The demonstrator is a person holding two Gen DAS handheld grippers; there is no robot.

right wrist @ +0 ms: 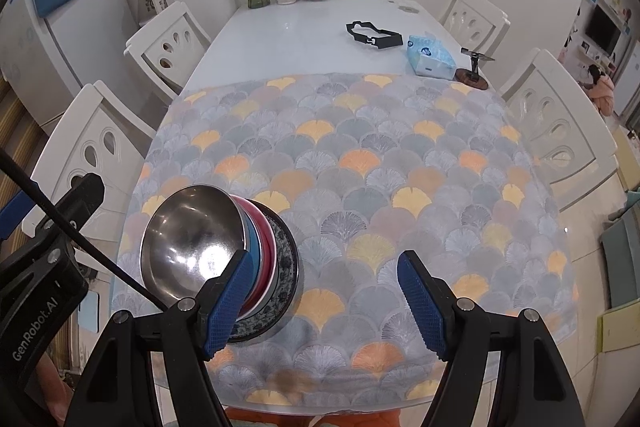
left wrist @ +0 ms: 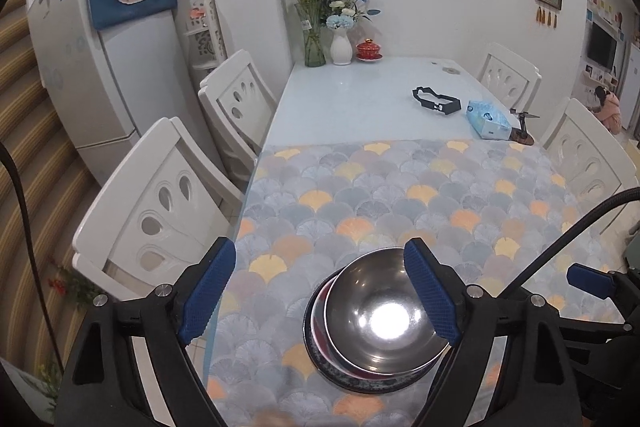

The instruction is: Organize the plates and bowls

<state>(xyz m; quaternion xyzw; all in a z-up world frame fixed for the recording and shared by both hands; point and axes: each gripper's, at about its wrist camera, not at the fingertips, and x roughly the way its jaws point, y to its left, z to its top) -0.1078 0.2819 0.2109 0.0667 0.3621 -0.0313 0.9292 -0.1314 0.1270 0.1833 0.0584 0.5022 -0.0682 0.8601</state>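
The steel bowl (left wrist: 384,311) tops the nested stack on the patterned plate (right wrist: 286,259), lower centre of my left view. Both grippers, left (left wrist: 320,291) and right (right wrist: 324,303), gape empty; the counter (right wrist: 360,155) shows nothing left to stack.

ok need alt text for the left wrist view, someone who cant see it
A steel bowl tops a stack of dishes on a fan-patterned tablecloth, between the open blue fingers of the left gripper, which touch nothing. Beyond lie a white table, chairs, flower vases and a tissue pack.
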